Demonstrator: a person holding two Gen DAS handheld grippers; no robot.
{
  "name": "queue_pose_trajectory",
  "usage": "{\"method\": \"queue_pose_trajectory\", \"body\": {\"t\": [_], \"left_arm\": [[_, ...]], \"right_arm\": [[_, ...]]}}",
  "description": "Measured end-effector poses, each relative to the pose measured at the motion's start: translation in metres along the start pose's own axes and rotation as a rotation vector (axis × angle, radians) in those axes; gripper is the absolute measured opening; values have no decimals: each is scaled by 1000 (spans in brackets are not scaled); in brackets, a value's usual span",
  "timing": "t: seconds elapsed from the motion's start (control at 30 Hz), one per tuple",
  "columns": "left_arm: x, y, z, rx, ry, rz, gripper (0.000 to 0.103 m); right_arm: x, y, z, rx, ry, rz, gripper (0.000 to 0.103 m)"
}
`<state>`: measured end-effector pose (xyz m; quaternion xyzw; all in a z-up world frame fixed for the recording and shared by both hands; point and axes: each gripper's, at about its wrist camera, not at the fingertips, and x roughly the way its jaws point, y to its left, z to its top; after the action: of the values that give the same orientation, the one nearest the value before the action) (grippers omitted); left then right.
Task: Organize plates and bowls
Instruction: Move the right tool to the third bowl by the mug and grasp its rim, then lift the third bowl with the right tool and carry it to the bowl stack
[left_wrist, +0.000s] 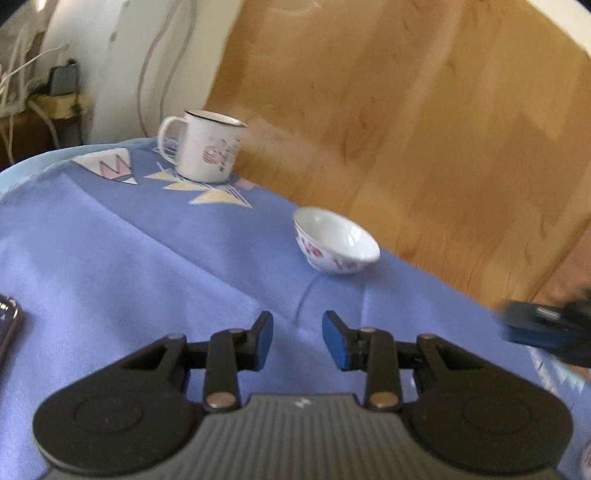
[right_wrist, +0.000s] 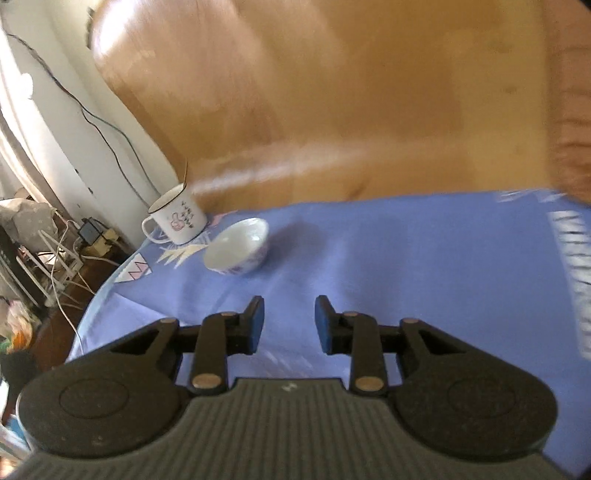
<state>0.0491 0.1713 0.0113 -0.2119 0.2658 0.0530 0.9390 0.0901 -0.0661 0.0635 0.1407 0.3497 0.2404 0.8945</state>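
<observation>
A small white bowl (left_wrist: 337, 242) with pink and purple flowers stands upright on the blue tablecloth (left_wrist: 129, 266), near the table's far edge. It also shows in the right wrist view (right_wrist: 236, 246). My left gripper (left_wrist: 297, 338) is open and empty, above the cloth a little short of the bowl. My right gripper (right_wrist: 289, 320) is open and empty, short of the bowl and to its right. In the left wrist view a blurred dark gripper part (left_wrist: 546, 326) shows at the right edge. No plates are in view.
A white enamel mug (left_wrist: 205, 149) with a dark rim stands at the cloth's far corner, left of the bowl; it also shows in the right wrist view (right_wrist: 177, 220). A dark phone edge (left_wrist: 7, 321) lies at the left. Wooden floor lies beyond the table. Cables and clutter sit by the wall (right_wrist: 59, 251).
</observation>
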Motion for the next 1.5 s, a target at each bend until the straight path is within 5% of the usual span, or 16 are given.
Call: {"method": "queue_pose_trajectory", "body": {"t": [0.3,0.33,0.37,0.47,0.73,0.9,1.03,1.13,1.3,1.5], "left_arm": [[4,6,-1,-17,8,-30,31],[4,6,-2,-16,9,-33,31],[4,6,-2,-16,10,-35,31],[5,7,-2,-21,14,-39,31],[2,6,-2,-7,12,-86,38],[-7,-15,-10,117,30,-269,38],[-28,-44,-27,182,166,-467,40],[-50,-71,-46,217,224,-522,51],[-68,-113,-74,399,250,-442,47],[-62,-125,-73,372,272,-377,46]], "right_arm": [[122,34,50,12,110,-59,33],[133,33,51,11,126,-69,31],[142,31,52,14,144,-72,13],[152,30,50,7,167,-87,7],[66,-1,13,46,167,-109,6],[-21,-24,-34,91,196,-140,8],[-80,-42,-77,109,206,-168,7],[-102,-51,-99,146,201,-151,7],[-116,-62,-117,199,136,-125,11],[-118,-63,-127,215,56,-86,11]]}}
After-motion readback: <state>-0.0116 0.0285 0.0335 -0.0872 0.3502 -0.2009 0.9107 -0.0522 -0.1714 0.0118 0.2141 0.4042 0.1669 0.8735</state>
